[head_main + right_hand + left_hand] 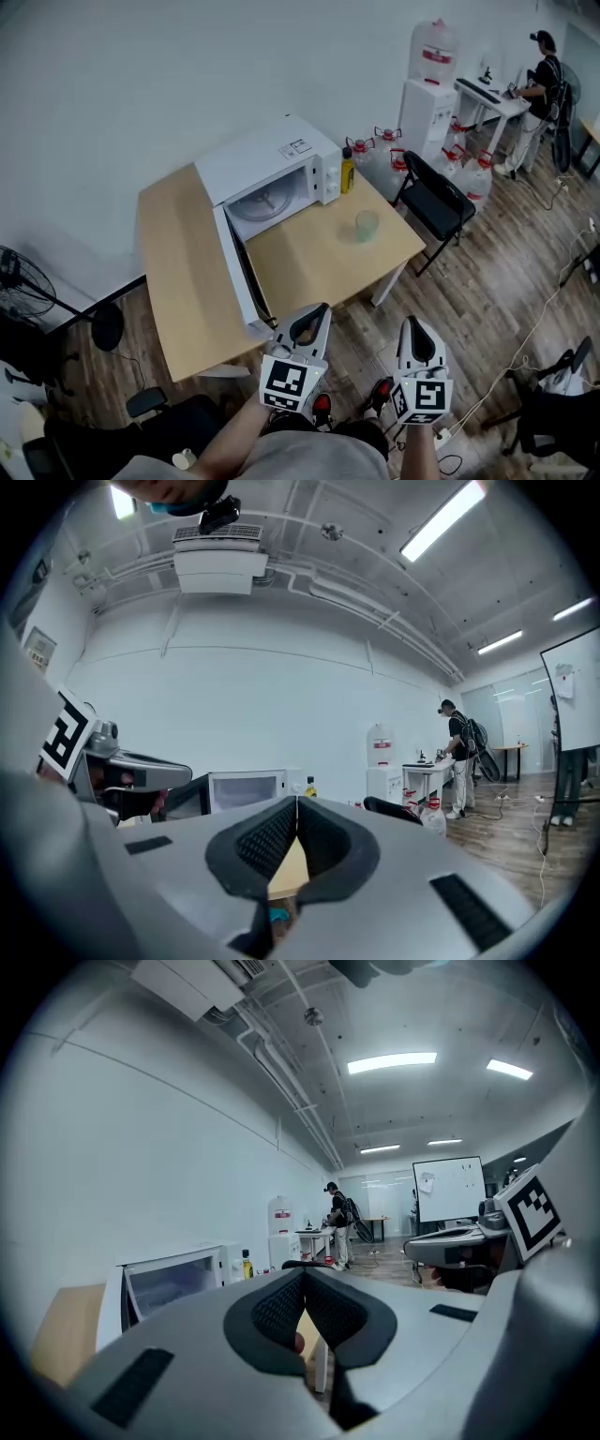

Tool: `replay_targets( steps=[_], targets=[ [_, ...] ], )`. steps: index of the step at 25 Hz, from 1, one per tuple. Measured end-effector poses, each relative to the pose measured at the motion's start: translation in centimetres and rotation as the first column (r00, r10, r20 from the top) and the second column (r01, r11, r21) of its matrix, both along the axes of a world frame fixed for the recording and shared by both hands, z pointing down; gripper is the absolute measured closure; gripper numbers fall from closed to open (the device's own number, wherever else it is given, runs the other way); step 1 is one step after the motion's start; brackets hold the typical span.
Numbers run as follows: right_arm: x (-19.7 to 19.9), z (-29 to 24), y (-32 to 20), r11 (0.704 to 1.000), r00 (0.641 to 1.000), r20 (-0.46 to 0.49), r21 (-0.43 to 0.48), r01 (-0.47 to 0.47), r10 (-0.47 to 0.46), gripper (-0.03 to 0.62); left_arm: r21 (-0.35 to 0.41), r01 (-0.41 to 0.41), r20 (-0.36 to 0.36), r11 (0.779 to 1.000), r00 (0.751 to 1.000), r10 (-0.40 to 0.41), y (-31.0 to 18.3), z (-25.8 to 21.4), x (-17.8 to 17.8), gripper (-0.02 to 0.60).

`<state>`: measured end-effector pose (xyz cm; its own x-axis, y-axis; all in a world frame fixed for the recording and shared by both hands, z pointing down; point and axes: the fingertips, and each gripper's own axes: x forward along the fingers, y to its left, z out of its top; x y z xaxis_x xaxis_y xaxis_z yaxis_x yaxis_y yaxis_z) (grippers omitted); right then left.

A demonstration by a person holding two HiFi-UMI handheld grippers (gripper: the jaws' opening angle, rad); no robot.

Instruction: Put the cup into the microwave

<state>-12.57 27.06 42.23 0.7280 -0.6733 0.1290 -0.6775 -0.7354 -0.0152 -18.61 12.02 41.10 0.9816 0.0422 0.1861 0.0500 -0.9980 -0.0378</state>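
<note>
Pale-green cup (367, 226): probably light and thin-walled, so I would pinch its rim. Both left gripper (317, 314) and right gripper (413, 328) sit closed, empty.

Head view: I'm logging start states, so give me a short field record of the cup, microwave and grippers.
cup: pale green, upright on the table, untouched
microwave: door swung open, turntable showing
left gripper: shut, empty, short of the table
right gripper: shut, empty, beside the left
</note>
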Motion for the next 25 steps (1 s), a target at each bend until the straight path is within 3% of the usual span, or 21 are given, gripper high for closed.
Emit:
replay_targets(
  steps=[14, 25],
  targets=[
    [5.2, 0.5, -2.1, 0.999, 1.0, -0.013, -0.04, 0.026, -0.026, 0.576, -0.009, 0.047, -0.004, 0.999, 0.999, -0.047, -2.1, 0.2, 3.8, 0.559],
    [18.0, 1.6, -5.6, 0.981, 0.981, 0.007, -0.038, 0.192, -0.192, 0.576, -0.018, 0.219, 0.032, 0.976, 0.975, -0.218, -3.9, 1.3, 13.3, 0.56]
  ],
)
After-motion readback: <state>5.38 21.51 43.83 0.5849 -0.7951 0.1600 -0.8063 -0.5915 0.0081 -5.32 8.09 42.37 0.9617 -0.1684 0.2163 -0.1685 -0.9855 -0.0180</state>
